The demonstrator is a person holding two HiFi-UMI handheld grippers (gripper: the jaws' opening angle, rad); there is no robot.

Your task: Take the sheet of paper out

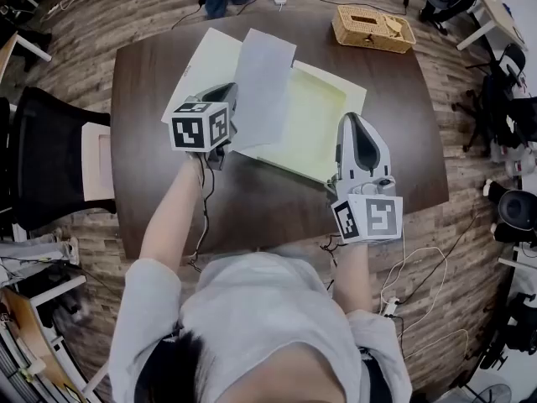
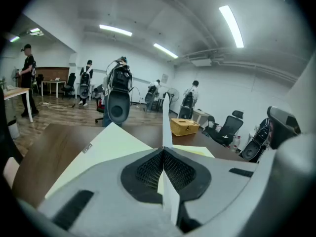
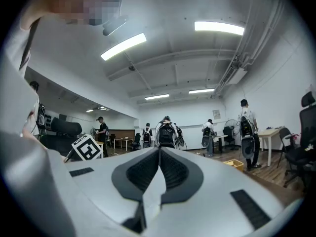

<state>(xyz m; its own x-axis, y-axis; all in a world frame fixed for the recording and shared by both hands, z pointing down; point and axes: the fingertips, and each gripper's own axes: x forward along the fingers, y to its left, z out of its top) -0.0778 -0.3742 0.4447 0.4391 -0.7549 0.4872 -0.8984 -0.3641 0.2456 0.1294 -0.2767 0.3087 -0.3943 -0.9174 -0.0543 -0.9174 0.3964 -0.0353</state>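
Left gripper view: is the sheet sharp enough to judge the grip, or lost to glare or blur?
Left gripper view: heavy fisheye and dark corners, but the sheet of paper shows crisp, edge-on, between the shut jaws of the left gripper; ceiling strips glare but wash out nothing. Head view: evenly lit, table edges bowed, no glare on the sheet.

The dark table (image 1: pixel 252 200) carries a pale-yellow folder (image 1: pixel 315 112) beneath the right gripper (image 1: pixel 352 120) and a wicker basket (image 1: pixel 373 28) beyond it.
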